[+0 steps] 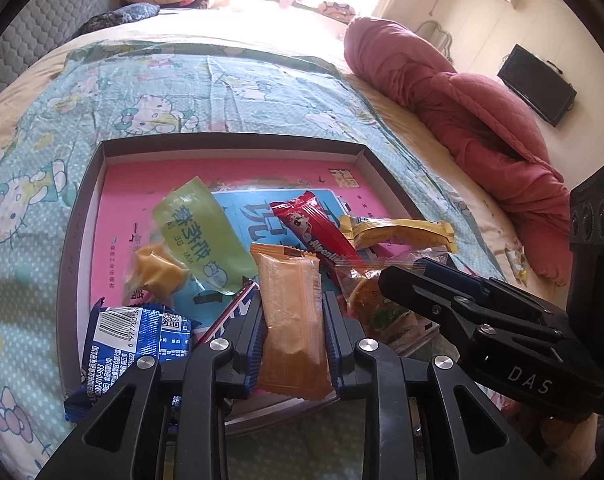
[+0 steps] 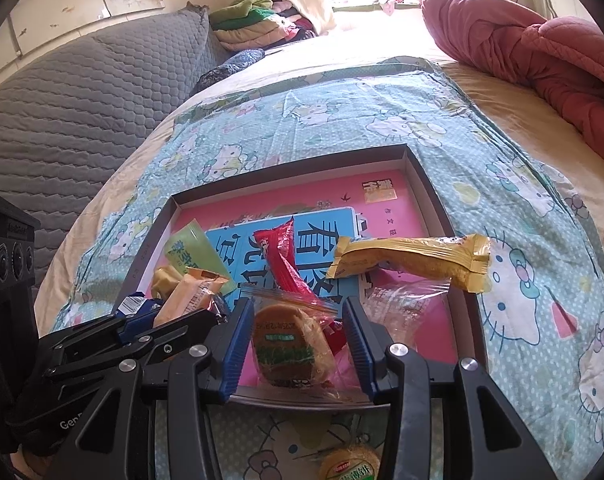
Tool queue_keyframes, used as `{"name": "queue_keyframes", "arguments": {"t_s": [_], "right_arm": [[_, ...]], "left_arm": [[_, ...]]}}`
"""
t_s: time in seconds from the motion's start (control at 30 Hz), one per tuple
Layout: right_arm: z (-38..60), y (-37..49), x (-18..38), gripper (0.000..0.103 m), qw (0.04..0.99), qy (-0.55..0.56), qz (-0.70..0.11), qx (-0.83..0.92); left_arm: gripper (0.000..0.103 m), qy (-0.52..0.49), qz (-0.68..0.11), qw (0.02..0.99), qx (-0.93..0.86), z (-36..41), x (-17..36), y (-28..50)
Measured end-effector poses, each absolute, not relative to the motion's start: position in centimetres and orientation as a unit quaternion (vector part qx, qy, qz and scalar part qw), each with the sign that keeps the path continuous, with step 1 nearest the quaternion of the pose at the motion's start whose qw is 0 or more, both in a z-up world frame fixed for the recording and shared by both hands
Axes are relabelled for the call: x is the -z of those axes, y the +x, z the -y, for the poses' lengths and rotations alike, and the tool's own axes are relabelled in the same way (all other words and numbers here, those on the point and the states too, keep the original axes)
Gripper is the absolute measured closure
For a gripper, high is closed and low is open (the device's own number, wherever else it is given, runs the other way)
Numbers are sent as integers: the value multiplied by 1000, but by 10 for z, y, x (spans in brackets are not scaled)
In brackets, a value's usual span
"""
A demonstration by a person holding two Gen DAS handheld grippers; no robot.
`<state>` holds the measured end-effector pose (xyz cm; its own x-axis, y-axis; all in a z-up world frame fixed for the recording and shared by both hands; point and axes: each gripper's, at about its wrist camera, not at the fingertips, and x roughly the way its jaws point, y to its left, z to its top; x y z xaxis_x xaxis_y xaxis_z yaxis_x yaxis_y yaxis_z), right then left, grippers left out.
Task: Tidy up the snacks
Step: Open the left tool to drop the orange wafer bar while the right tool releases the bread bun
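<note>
- A bedroom: a bed spread with a pale teal cartoon-cat print sheet (image 1: 149,92), a quilted grey headboard cushion (image 2: 73,112) on one side, a bunched-up rose-pink quilt (image 1: 454,92) on the other, and bright window light beyond.
- On the sheet lies a shallow grey-walled cardboard box (image 1: 229,145) with a pink and blue printed bottom; most of the snacks lie inside it.
- The left gripper (image 1: 291,320), black with blue ribbed pads, is closed on a flat orange-tan wrapped wafer packet (image 1: 289,312); the pads press both long edges, and the packet stands upright over the box's near part.
- The right gripper (image 2: 297,344) stands partly open around a round biscuit in a clear wrapper with a green label (image 2: 289,344); the pads appear to touch the wrapper's sides, though I cannot tell how firmly. The biscuit lies at the box's near edge.
- Also in the box: a light green sachet with blue lettering (image 1: 199,232), a long red candy stick packet (image 1: 314,228), a yellow crinkled wrapper (image 1: 398,232) by the right wall, a small yellow-filled clear packet (image 1: 157,268), and a blue and white barcode packet (image 1: 137,344) overlapping the near left wall.
- Another round green-label biscuit (image 2: 350,464) lies on the sheet outside the box, just before the near wall.
</note>
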<state>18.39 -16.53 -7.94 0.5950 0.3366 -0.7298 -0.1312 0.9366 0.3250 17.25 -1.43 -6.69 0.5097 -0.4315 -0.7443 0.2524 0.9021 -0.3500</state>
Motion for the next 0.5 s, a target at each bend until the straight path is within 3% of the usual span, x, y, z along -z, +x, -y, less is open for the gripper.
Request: {"name": "queue_keyframes", "arguments": {"t_s": [0.2, 0.5], "right_arm": [[166, 183, 78, 56, 884, 122, -430, -133], [169, 177, 67, 56, 889, 126, -419, -139]], "left_arm": [[74, -99, -455, 863, 197, 13, 65, 173], [48, -104, -453, 863, 200, 11, 52, 169]]}}
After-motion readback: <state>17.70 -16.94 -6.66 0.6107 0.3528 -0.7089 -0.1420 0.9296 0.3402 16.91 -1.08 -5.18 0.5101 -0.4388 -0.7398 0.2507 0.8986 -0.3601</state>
